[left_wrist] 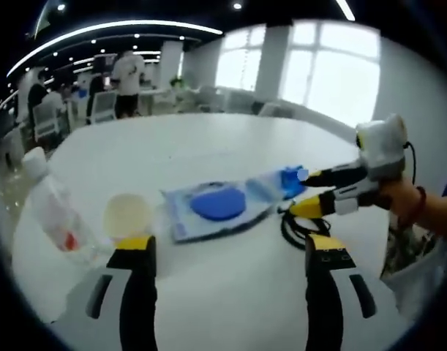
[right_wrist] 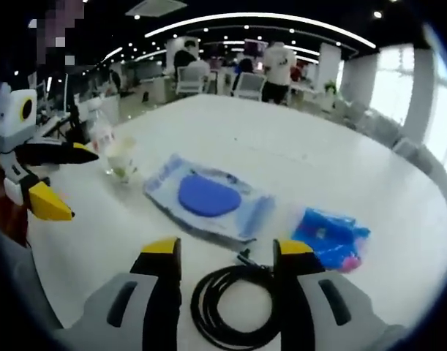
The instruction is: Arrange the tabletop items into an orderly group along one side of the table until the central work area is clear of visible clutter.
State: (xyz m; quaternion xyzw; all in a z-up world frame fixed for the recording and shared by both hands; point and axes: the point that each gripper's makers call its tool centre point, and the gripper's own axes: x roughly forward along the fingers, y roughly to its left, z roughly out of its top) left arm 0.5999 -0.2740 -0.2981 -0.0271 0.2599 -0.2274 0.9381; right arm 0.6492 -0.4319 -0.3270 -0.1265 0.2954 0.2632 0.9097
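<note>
A: Our right hand-held gripper (right_wrist: 227, 252) stands open, holding nothing, jaws either side of the black coiled cable (right_wrist: 234, 303) on the tabletop (right_wrist: 369, 146).

B: It's limp and light, we reckon; pinch across several loops.

A: Our left hand-held gripper (left_wrist: 227, 245) is open too, near the clear packet with the blue disc (left_wrist: 216, 207).

B: Slippery film; take an edge.

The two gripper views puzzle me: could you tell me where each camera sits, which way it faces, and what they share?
Left gripper view: rides the left gripper, facing across the white table toward bright windows; its open jaws, the right gripper and a hand show.
Right gripper view: rides the right gripper, facing the office; open jaws straddle a black cable coil; the left gripper enters at left.
Shared: table, plastic pouch with blue disc, blue packet, cup, coil.
</note>
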